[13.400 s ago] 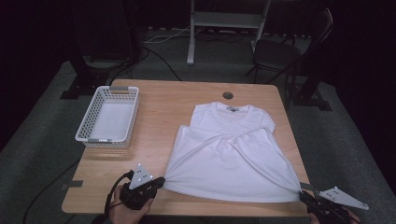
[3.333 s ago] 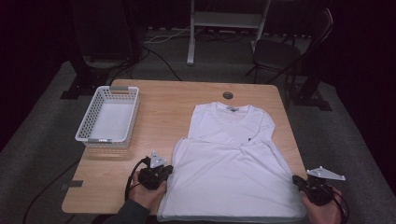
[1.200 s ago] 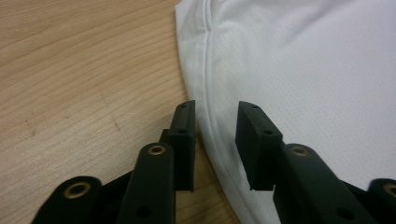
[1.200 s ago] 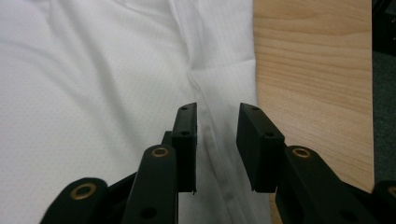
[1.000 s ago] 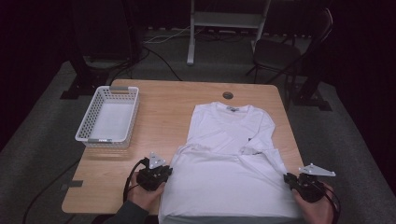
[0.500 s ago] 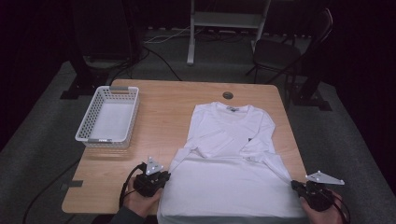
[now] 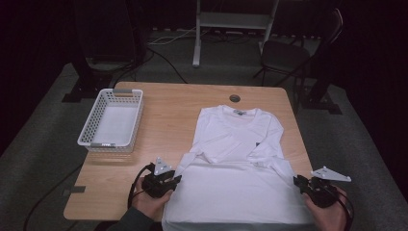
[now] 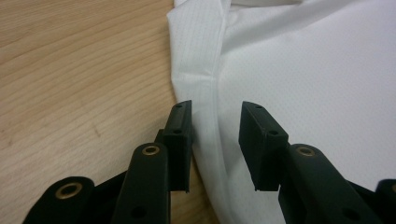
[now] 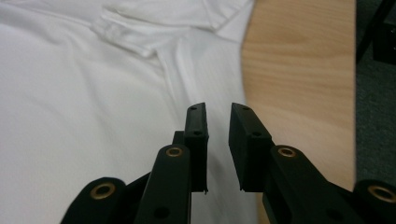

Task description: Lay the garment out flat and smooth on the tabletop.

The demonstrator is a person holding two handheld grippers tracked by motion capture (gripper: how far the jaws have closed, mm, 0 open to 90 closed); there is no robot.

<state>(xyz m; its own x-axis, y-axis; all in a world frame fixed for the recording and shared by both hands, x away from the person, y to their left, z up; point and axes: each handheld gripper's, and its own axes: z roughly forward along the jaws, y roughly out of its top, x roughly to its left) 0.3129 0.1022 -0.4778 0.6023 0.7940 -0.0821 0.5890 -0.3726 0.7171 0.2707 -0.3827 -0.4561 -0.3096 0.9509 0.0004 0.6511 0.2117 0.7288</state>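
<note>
While the white shirt (image 7: 238, 168) lies spread on the right half of the wooden table (image 7: 168, 115), its collar points to the far edge and its hem hangs at the near edge; both sleeves are folded inward across the chest, and the lower body of the shirt lies flat and smooth below them. At the shirt's left edge the left gripper (image 7: 174, 180) rests in a hand (image 7: 150, 202) that comes in from the bottom of the high view; its 2 jaws have just been opening and now stand apart with a clear gap, the folded side seam of the shirt (image 8: 299, 84) lying beneath and between them, with neither pad pressing on the cloth. At the shirt's right edge the right gripper (image 7: 297, 182) sits in the other hand (image 7: 332, 211); its 2 jaws have also just been opening and stand a narrow way apart, over the shirt's (image 9: 84, 102) edge near the bare wood, with nothing pinched between them. A white plastic basket (image 7: 91, 130) stands on the left side of the table, well apart from the shirt; a dark round hole (image 7: 235, 98) shows in the tabletop just beyond the collar. Beyond the table stands a dark chair (image 7: 288, 48) on the grey floor.
</note>
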